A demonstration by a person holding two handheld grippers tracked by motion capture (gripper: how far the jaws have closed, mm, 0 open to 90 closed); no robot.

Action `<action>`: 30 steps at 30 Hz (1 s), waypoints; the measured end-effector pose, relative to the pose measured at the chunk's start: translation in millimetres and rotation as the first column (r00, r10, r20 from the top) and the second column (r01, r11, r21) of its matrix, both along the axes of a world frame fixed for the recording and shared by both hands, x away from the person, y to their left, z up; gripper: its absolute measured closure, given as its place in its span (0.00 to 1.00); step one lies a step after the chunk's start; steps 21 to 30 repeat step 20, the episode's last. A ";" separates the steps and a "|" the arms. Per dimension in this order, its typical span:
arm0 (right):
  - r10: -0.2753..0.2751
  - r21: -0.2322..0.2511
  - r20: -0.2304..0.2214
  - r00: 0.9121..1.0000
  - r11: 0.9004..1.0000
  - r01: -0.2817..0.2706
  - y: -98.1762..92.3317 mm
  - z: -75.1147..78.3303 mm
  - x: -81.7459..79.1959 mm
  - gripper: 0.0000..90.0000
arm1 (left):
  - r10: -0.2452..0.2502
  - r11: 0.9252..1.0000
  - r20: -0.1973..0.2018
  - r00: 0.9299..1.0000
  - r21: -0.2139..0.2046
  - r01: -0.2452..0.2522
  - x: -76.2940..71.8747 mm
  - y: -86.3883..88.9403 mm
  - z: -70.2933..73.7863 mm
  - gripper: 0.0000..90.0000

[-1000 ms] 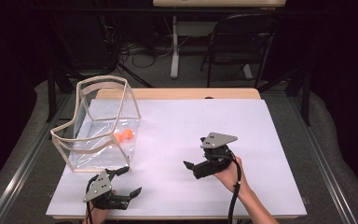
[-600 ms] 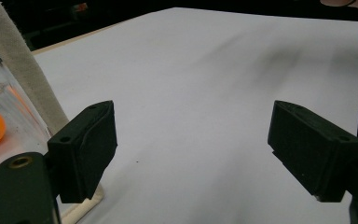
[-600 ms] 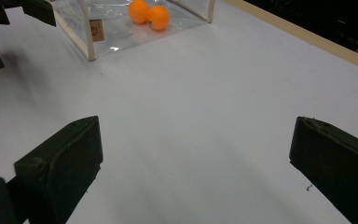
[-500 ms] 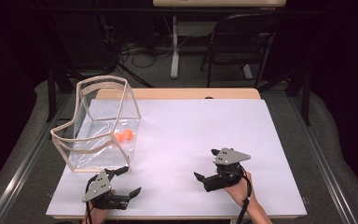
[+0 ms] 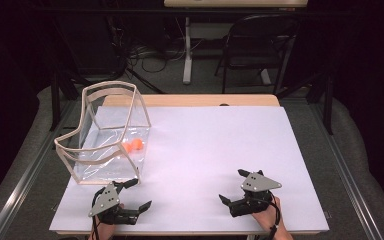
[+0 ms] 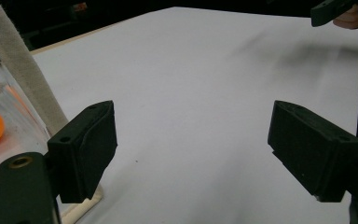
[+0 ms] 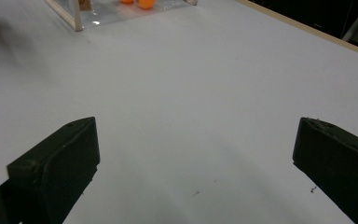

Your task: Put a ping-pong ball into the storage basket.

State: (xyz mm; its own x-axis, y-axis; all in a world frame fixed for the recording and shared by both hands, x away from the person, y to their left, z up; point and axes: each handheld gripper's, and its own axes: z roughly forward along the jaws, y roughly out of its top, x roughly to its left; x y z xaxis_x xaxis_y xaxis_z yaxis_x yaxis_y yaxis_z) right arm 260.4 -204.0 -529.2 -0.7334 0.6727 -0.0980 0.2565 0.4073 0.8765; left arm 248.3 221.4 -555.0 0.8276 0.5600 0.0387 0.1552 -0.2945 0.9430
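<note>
Left gripper (image 5: pixel 136 194) sits at lower left of the high view, jaws spread wide, nothing between them. Grey plate on top, hand under it at the frame bottom. Jaws point up-right in frame, toward the near corner of the container. In the left gripper view both black pads stand far apart over bare white surface; the left-hand pad is just beside the container's fabric-edged corner post.

Right gripper (image 5: pixel 234 185) at lower right of the high view, also released, jaws wide and empty, pointing left across the sheet. The right hand (image 5: pixel 271 216) holds it from below. Its own view shows two pads low in frame with blank white sheet between them.

White sheet (image 5: pixel 220 145) covers most of the table (image 5: pixel 195 100); a wooden strip shows along the far edge.

Container (image 5: pixel 111 131): clear-walled bin with tan trim along rims and corners, at left of the high view, well apart from the right gripper. Its long axis runs from lower left to upper right in frame, with the open top up. The rim is taller at the far end and steps down to the near end.

Inside: orange balls (image 5: pixel 134 145) on the bin floor near its right wall; count looks like two. One shows at far left of the left gripper view with dark print on it, text unreadable. Two orange shapes show at the top edge of the right gripper view.
</note>
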 end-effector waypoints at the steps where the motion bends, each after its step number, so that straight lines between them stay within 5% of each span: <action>1: 0.001 0.001 0.003 1.000 1.000 -0.001 -1.4 -1.2 -0.8 0.00 | 0.001 1.000 -0.002 1.000 0.002 -0.001 0.0 -0.2 0.1 0.17; 16: -0.006 -0.012 0.052 0.999 1.000 0.007 -7.3 -9.9 -14.7 0.00 | -0.006 1.000 -0.004 1.000 0.008 0.006 0.5 -1.1 -0.7 0.17; 30: -0.011 -0.009 0.050 0.999 1.000 0.011 -7.9 -11.6 -15.7 0.00 | -0.005 1.000 -0.003 1.000 0.009 0.005 1.6 -1.0 -0.7 0.17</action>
